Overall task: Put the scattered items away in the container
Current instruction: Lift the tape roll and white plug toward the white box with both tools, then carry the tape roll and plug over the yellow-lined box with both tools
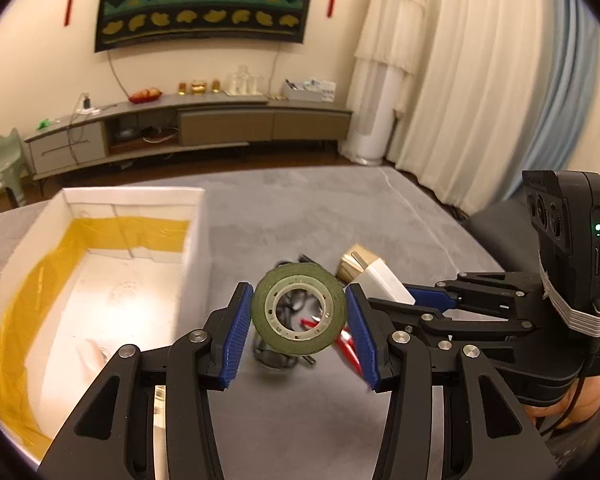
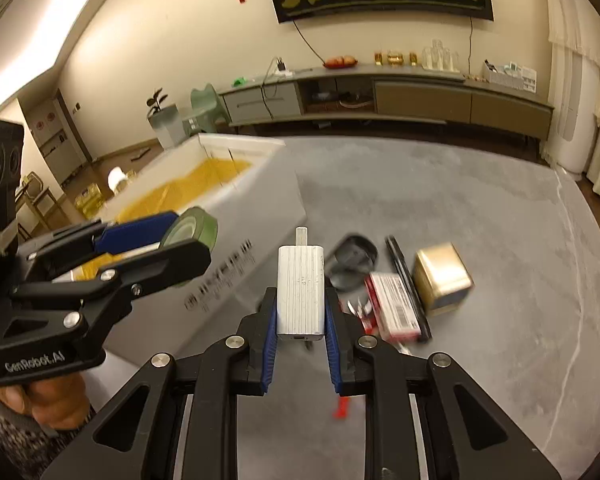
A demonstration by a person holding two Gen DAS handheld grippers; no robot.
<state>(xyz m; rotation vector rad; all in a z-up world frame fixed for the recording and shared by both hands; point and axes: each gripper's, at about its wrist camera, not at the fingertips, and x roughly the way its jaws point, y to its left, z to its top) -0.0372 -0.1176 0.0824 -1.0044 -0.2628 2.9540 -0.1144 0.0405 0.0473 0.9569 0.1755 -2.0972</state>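
Through the left wrist camera I saw my left claw (image 1: pixel 299 318) clamped on a roll of green tape (image 1: pixel 299 307), its 2 blue pads (image 1: pixel 234 334) pressing the roll's outer rim from either side, with the roll's hole facing the lens. The roll hung clear above the grey carpet (image 1: pixel 300 208). To its left stood the white container (image 1: pixel 132 280), a box with yellow lining along its inner walls; it was open at the top and I could make out nothing clearly inside it.

Through the right wrist camera my right claw (image 2: pixel 301 312) was clamped on a white ribbed charger (image 2: pixel 301 288), held upright with a short stub at its top end and a small port at the bottom. It, too, was lifted above the carpet, just to the right of the container's side wall.

Below and to the right of the charger, the remaining items lay bunched together on the carpet: a gold tin (image 2: pixel 442 278), a red and white packet (image 2: pixel 392 304), a long black bar (image 2: pixel 406 280) between the 2, and a dark rounded case (image 2: pixel 354 260). Something small and red (image 2: pixel 342 408) lay near my right claw's base; I could not tell what it was.
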